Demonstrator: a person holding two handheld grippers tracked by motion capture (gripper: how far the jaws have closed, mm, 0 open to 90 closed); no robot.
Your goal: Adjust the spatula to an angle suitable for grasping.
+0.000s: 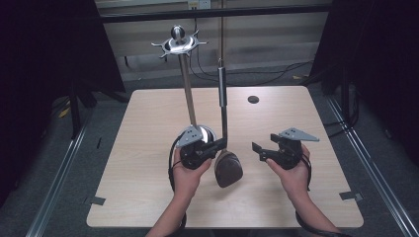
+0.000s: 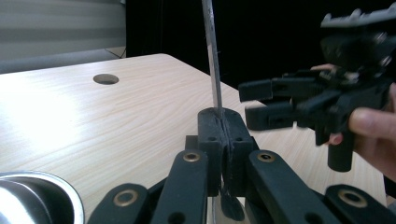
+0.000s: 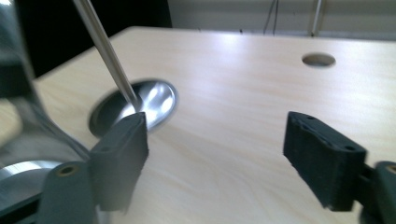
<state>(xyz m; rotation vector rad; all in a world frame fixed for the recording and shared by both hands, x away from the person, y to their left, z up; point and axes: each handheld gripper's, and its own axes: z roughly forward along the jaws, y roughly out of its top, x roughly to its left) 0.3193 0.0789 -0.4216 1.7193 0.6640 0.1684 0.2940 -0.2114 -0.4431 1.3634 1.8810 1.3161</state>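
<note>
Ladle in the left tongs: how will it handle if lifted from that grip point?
The ladle looks rigid metal, so it should not flex. The left tongs pinch its thin handle low, close to the dark bowl, with the long handle rising above, so it may pivot or tip. The smooth shaft could slip.

Left hand-held gripper [image 1: 219,146] clamps golf club [image 1: 224,106] shaft.

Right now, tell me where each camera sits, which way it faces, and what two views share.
High view: above the person's side, looking forward and down on the pale wooden table; both forearms show.
Left gripper view: on the left tongs, shut on a thin metal rod.
Right gripper view: on the open right tongs.
Shared: the round table hole.
</note>
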